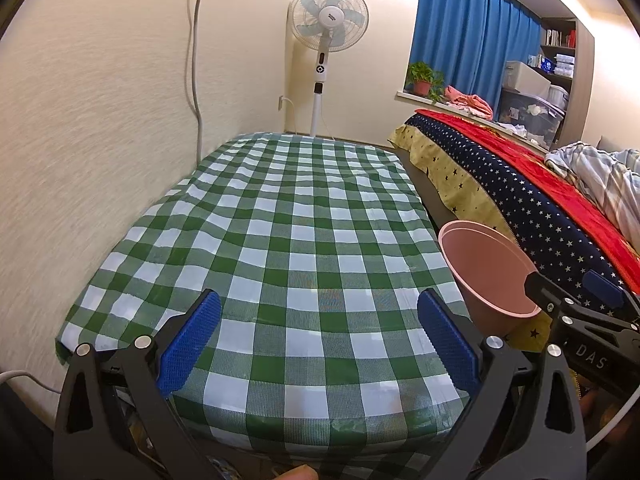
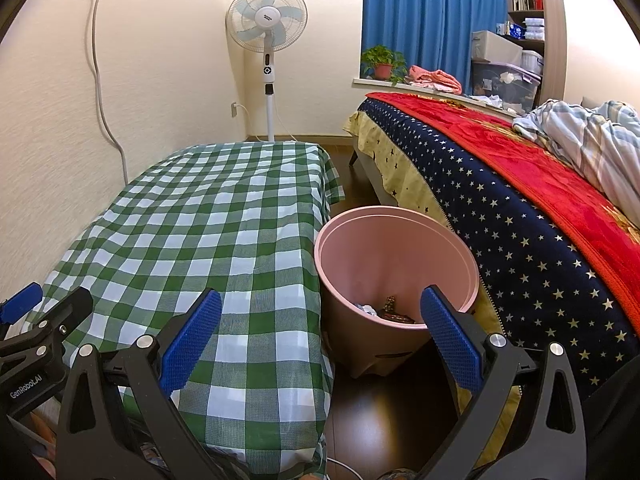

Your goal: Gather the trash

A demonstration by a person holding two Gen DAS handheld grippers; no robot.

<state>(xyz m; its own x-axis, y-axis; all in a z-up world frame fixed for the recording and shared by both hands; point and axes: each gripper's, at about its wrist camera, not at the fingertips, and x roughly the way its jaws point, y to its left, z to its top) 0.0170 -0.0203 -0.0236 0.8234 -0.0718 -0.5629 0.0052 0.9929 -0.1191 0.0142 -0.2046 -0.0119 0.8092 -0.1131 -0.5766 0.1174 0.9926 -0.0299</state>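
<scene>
Both my left tongs [image 1: 318, 340] and right tongs [image 2: 320, 340] hung released and empty over the green-checked tablecloth [image 1: 280, 220], so I judged sweeping it for scraps wisest, the round pink plastic bin [image 2: 396, 264] beside it already holding trash.

The bench [image 1: 304, 240] top fills the centre of the left wrist view, bare and open to passage. A wall [image 1: 100, 120] closes its left edge. In the right wrist view, the pink bin [image 2: 332, 272] stands at centre in the narrow floor gap between the bench and the bed [image 2: 520, 220], filling that gap; its mouth is open above.
</scene>
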